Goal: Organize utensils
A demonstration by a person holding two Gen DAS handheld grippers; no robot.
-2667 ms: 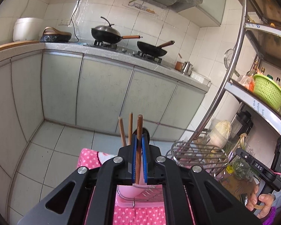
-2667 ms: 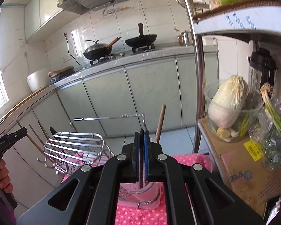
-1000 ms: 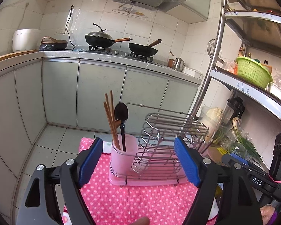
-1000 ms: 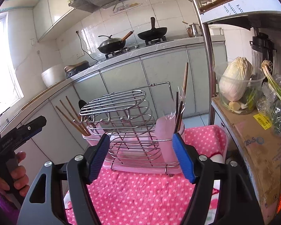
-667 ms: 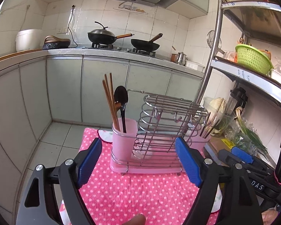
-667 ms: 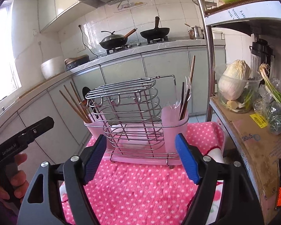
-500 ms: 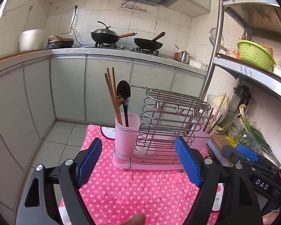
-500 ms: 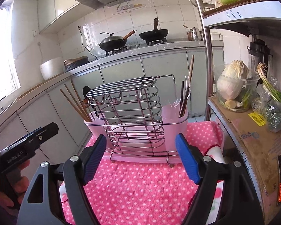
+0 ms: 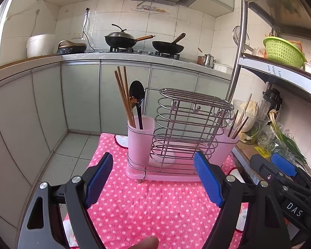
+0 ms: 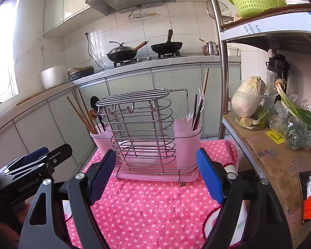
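Left wrist view puts your rack (image 9: 188, 132) upright on the pink dotted cloth (image 9: 147, 203), chopsticks (image 9: 123, 95) and a black spoon (image 9: 136, 95) in its left cup. Your left gripper (image 9: 153, 178) and right gripper (image 10: 155, 172) both gape wide, holding nothing. Behind stand grey cabinets (image 9: 80, 91) and two woks (image 9: 122, 39). Your right cup's contents (image 10: 199, 108) look like more utensils.

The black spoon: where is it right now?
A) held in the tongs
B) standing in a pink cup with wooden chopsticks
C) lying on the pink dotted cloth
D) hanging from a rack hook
B: the black spoon stands in the pink cup beside the wooden chopsticks.
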